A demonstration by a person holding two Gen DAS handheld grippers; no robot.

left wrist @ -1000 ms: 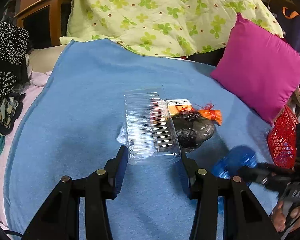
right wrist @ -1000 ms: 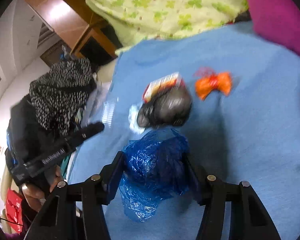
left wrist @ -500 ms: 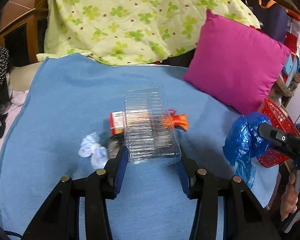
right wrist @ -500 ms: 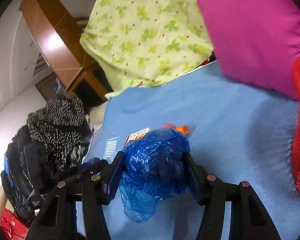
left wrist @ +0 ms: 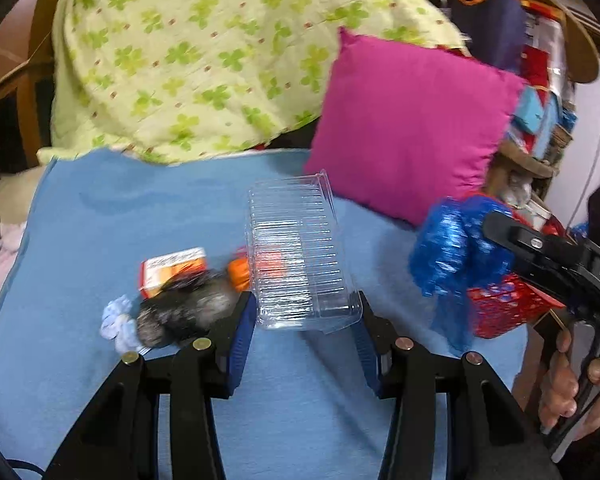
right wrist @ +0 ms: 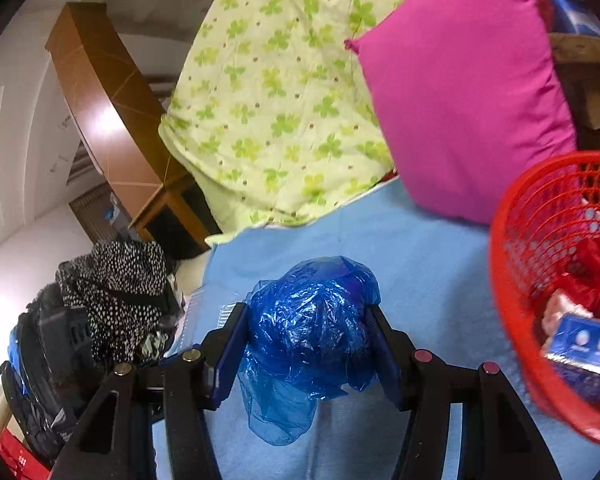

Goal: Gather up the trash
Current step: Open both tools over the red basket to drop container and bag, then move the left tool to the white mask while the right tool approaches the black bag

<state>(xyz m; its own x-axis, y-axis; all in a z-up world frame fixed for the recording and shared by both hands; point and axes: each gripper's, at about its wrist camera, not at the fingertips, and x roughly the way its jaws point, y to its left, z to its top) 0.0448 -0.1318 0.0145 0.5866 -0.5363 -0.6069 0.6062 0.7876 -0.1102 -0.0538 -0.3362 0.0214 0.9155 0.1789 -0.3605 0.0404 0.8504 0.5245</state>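
Observation:
My left gripper (left wrist: 306, 320) is shut on a clear ribbed plastic tray (left wrist: 296, 252), held up above the blue blanket (left wrist: 100, 216). In the right wrist view my right gripper (right wrist: 306, 344) is shut on a crumpled blue plastic bag (right wrist: 312, 328); the same blue bag (left wrist: 452, 256) shows at the right of the left wrist view. A red mesh basket (right wrist: 512, 280) with trash inside stands just right of the bag. On the blanket lie a black bag (left wrist: 184, 308), an orange-and-white box (left wrist: 172, 268), an orange wrapper (left wrist: 239, 274) and a white crumpled scrap (left wrist: 118, 322).
A magenta pillow (left wrist: 412, 128) and a green-patterned quilt (left wrist: 188, 60) fill the back of the bed. Dark bags and spotted clothing (right wrist: 116, 280) pile up left of the bed. A person's hand (left wrist: 568, 384) grips the right tool's handle.
Both grippers swung to the right and rose with their loads. The red basket came into the right wrist view, close to the blue bag. The trash on the blanket slid left in the left view.

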